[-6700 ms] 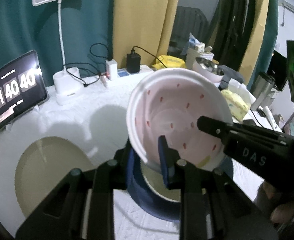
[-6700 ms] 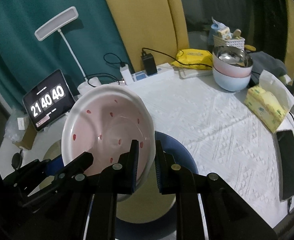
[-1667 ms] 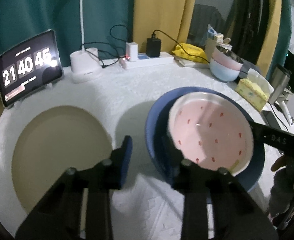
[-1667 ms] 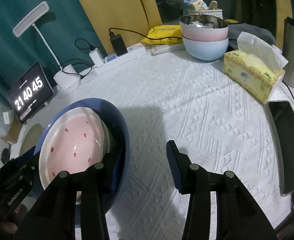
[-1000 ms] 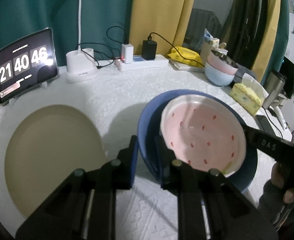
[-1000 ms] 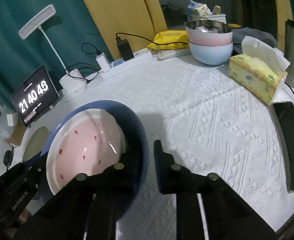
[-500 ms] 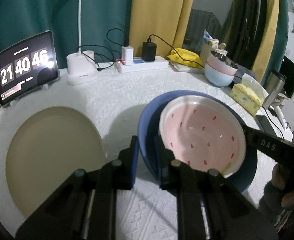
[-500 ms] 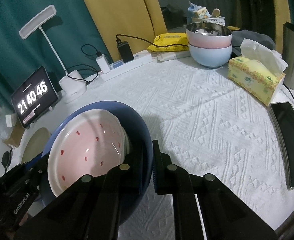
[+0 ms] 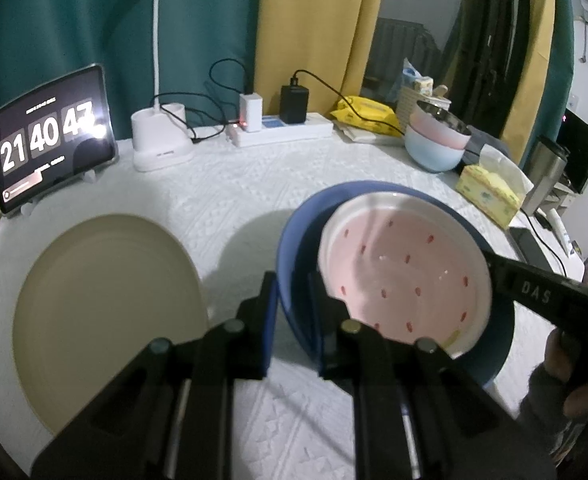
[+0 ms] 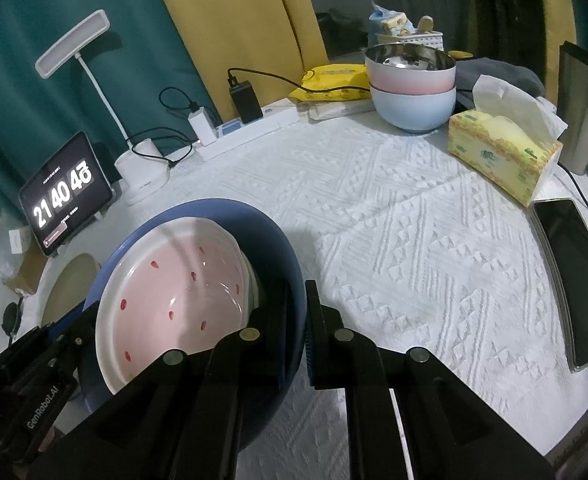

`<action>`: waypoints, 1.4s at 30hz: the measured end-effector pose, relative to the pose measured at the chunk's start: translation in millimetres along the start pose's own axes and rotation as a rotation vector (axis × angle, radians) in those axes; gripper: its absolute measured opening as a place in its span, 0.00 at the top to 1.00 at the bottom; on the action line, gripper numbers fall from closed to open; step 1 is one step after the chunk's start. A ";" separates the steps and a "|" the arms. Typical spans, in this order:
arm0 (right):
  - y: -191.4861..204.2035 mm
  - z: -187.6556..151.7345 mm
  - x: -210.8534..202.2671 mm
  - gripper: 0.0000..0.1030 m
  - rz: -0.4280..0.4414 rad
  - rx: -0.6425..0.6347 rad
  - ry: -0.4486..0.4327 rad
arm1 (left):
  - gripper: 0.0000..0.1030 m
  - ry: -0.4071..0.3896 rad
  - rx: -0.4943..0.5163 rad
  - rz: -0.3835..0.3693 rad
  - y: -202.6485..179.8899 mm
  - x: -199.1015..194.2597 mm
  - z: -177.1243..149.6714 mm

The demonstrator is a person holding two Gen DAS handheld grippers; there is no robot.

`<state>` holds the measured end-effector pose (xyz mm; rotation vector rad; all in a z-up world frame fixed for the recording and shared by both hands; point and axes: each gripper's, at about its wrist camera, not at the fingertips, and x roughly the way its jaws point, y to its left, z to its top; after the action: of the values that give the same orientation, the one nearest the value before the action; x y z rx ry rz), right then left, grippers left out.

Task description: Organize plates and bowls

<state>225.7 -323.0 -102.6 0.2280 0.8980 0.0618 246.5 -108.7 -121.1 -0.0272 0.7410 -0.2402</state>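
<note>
On a counter (image 10: 434, 208) draped in white quilted cloth, two hand-held tools grip opposite sides of a blue plate (image 9: 294, 240) that carries a pink, red-flecked dish (image 9: 402, 264). The beige plate (image 9: 106, 300), the largest piece, lies flat at the left, beside the blue one; judging by the nesting, the blue plate looks bound for it, so the pieces stack big to small. The left tool (image 9: 292, 300) is pinched on the blue plate's near-left rim, one finger outside and one inside; the right tool (image 10: 296, 320) is clamped likewise on the far side. A grip from both sides would keep the loaded plate level, so the pink dish, which leans toward one wall, does not slide. At the back stand the pink and blue nested bowls (image 10: 412, 88), with a steel one on top, already paired. A tissue box (image 10: 502, 152) and a phone (image 10: 574, 280) sit to the right, near the edge, well apart from the plates.
</note>
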 end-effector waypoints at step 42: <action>15.8 13.9 -26.1 0.90 0.007 0.005 -0.059 | 0.87 -0.063 0.002 -0.021 5.1 -23.8 12.2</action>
<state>220.9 -313.9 -70.6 0.2365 0.8382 0.0594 238.8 -99.1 -96.9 -0.0403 0.6778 -0.2589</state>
